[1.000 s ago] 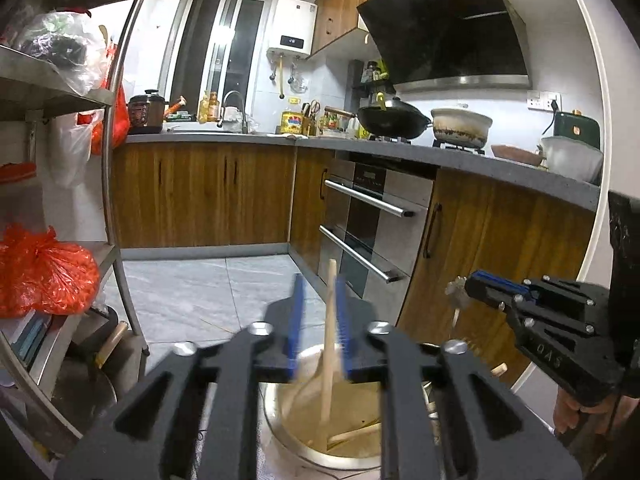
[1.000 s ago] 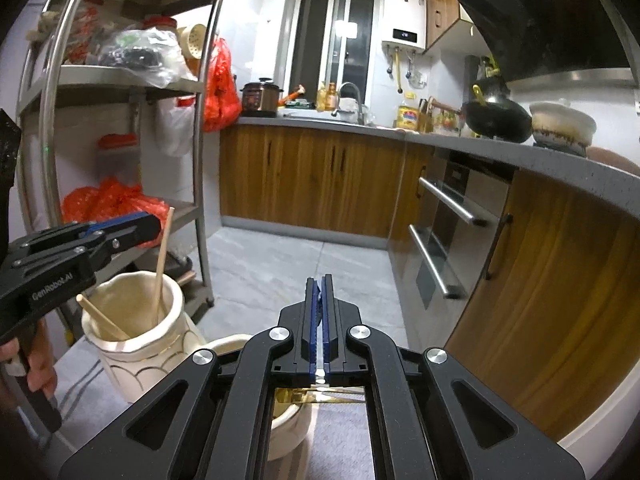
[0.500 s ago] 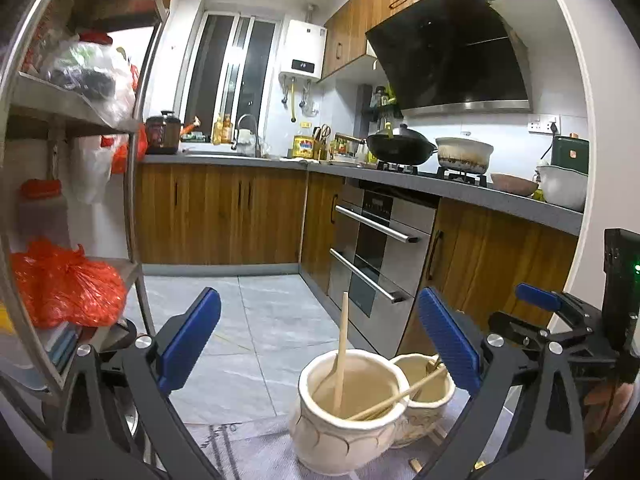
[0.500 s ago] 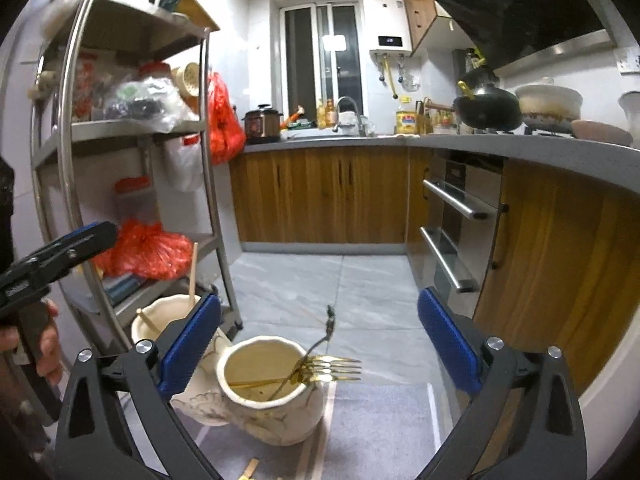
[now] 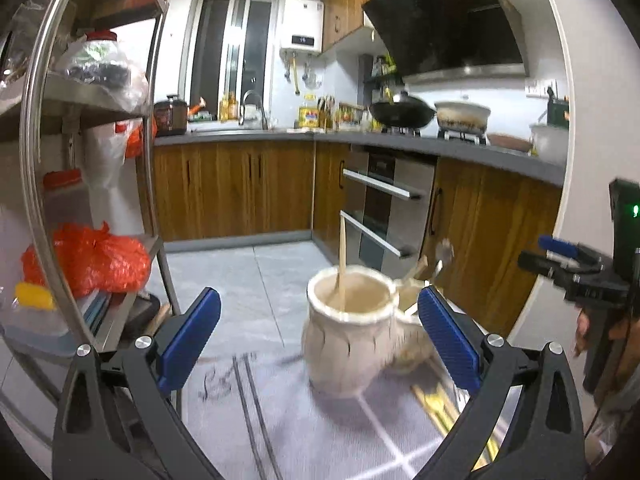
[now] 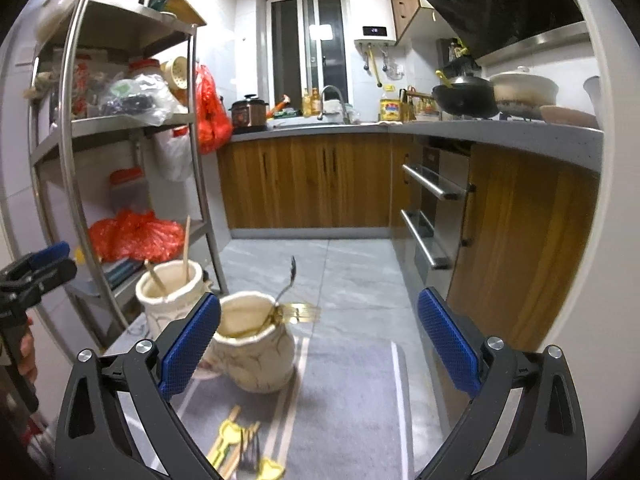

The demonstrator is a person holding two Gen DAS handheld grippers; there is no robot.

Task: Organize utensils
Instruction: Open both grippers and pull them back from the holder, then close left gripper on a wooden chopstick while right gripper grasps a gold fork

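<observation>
Left gripper: the left gripper stood spread wide with nothing between its blue pads.
Right gripper: the right gripper likewise gaped wide and empty.
Chopstick jar: a cream ceramic jar with a flared rim sat just ahead of the left gripper, slightly toward its right finger, with a pale wooden chopstick standing upright in it.
Fork jar: a second cream ceramic jar with dark vein marks sat ahead of the right gripper, close to its left finger, touching or nearly touching the first jar; a gold metal fork lay across its rim beside a thin silver-handled utensil.
Loose utensils: yellow-ended sticks and cutlery lay on the grey striped mat, below the right gripper and nearer than the jars.
Step in hand: probably between placements, both grippers free.
Next move: likely dipping down to the loose pieces, closing on one slim handle, then lifting it to the matching jar.
</observation>
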